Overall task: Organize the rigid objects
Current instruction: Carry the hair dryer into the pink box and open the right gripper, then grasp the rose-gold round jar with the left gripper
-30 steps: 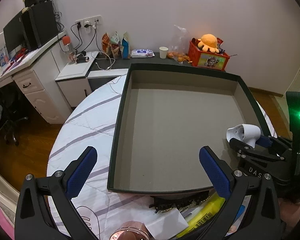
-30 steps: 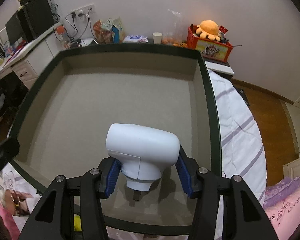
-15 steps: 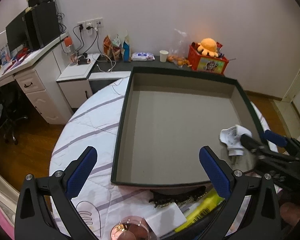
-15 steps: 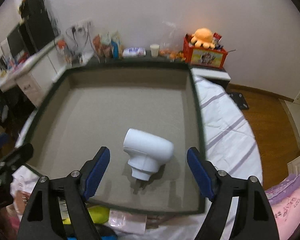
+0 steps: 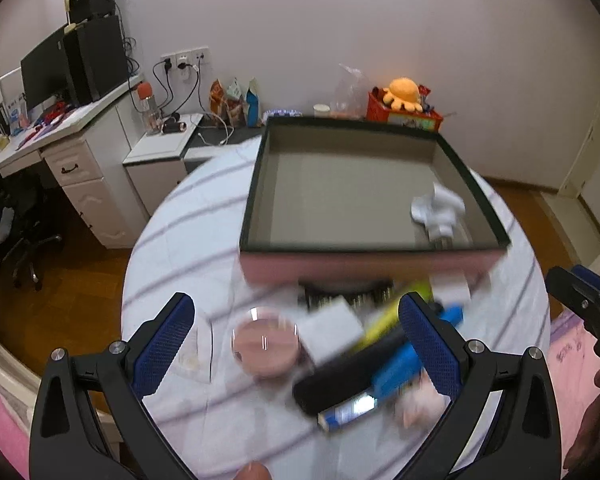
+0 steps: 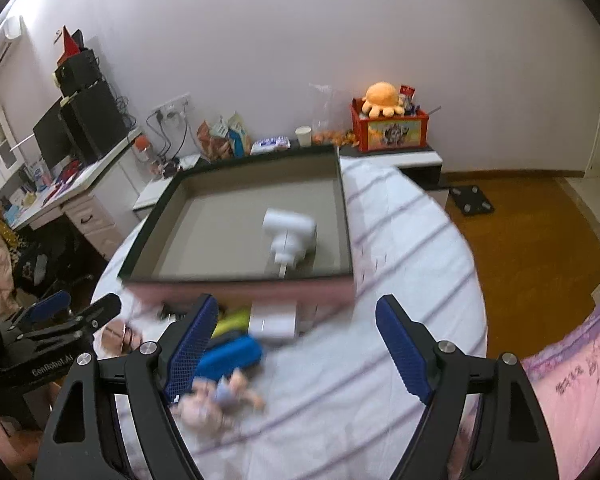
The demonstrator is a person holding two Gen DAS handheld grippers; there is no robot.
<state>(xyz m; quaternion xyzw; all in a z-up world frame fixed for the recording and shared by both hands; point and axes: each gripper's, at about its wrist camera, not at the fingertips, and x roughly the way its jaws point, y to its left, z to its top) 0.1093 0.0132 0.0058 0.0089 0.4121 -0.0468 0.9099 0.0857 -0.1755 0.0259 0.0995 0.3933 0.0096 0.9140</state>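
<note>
- White adapter (image 6: 289, 231) lying in box (image 6: 236, 276), near right wall.
- Right claw (image 6: 296, 350) spread, empty.
- Left claw (image 5: 296, 344) spread, empty, above blurred clutter on bed (image 5: 188, 216).

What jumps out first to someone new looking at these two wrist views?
The big dark-rimmed box on the striped bedspread, holding only a white plug adapter near its right wall. Next, the blurred pile in front of the box: a round pink tin, a blue case and a small doll. Both the left gripper and right gripper hang open above that pile.
</note>
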